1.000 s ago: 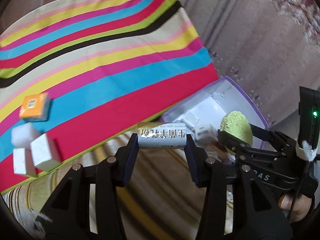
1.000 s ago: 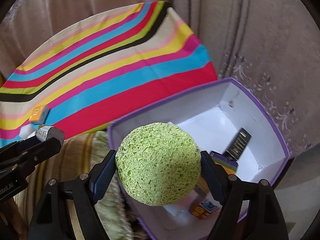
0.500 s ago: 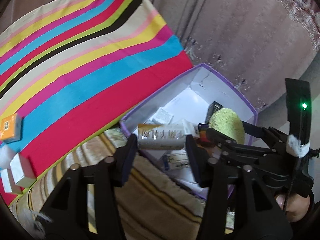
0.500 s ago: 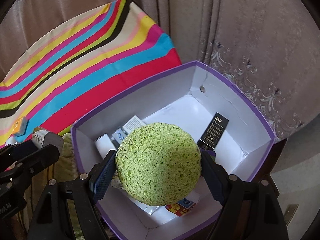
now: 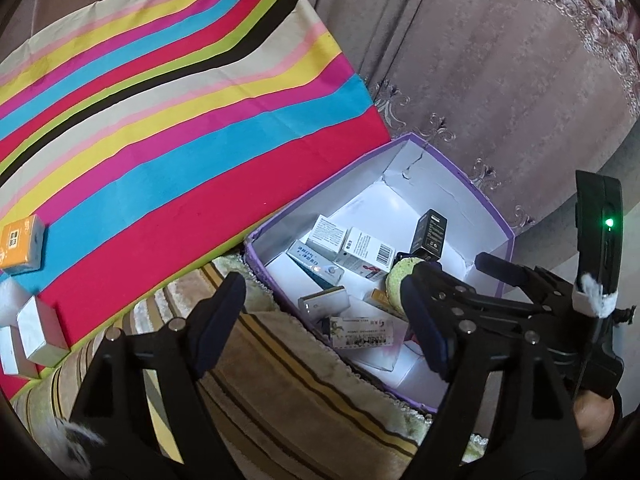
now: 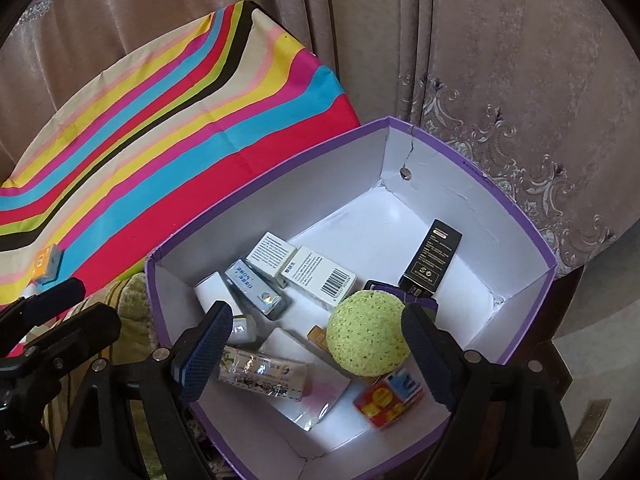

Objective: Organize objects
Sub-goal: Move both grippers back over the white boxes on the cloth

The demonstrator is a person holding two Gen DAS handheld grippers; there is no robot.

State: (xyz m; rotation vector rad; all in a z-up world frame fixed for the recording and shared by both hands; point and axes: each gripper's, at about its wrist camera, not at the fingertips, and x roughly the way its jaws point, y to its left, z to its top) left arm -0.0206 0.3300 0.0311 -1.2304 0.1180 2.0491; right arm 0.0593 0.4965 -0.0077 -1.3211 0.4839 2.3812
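A purple box with white inside (image 6: 472,168) (image 5: 460,168) holds several small cartons. A green sponge ball (image 6: 366,334) lies in it, free between the spread fingers of my open right gripper (image 6: 310,344). The ball also shows in the left wrist view (image 5: 396,280), behind the right gripper's fingers. A silver carton with printed text (image 6: 262,372) (image 5: 362,332) lies in the box near its front wall. My left gripper (image 5: 324,320) is open and empty, above the box's near left wall.
A striped cloth (image 5: 180,120) covers the table at left. On it lie an orange carton (image 5: 22,244) and white cartons (image 5: 36,330). A striped towel (image 5: 300,408) lies under the box. Curtains (image 6: 500,60) hang behind.
Both grippers have opened over the box. The silver carton has dropped from the left gripper and the green sponge ball from the right; both now lie inside.
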